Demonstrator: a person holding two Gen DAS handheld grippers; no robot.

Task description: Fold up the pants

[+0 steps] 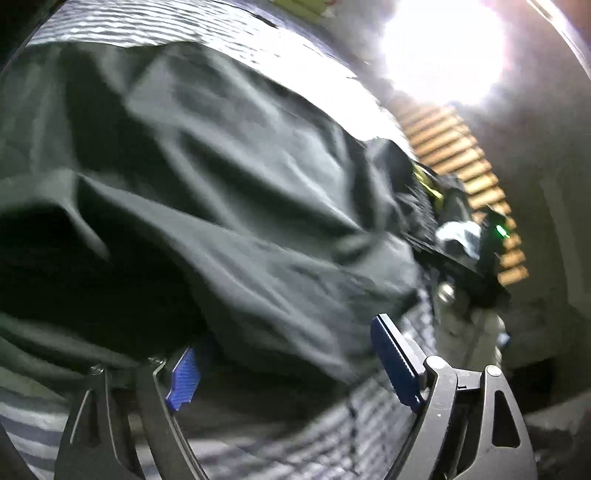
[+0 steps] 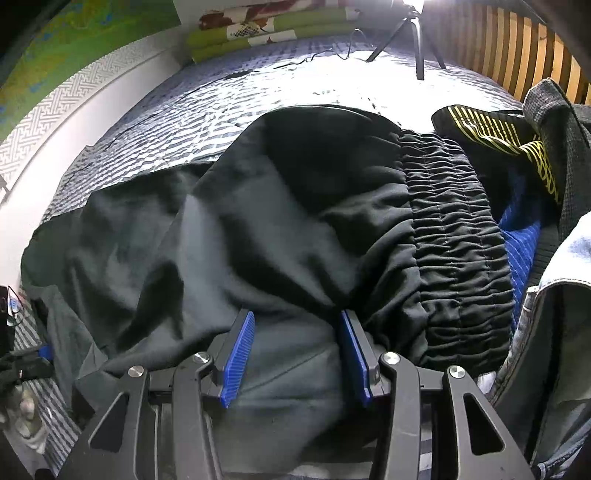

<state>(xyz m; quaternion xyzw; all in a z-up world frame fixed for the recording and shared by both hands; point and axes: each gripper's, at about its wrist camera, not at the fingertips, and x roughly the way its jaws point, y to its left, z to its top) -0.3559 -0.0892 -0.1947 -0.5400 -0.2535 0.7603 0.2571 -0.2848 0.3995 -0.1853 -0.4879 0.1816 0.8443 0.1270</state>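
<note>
Right hand-held gripper (image 2: 297, 328) pinches black pants (image 2: 258, 221); left hand-held gripper (image 1: 284, 350) gapes wide

A big bed (image 2: 221, 107) has a blue and white checked cover. Dark pants (image 2: 258, 229) lie spread across it. Beside them sits a heap of other clothes (image 2: 517, 155). A small tripod (image 2: 413, 37) stands at the far end, near green folded blankets (image 2: 273, 33).
</note>
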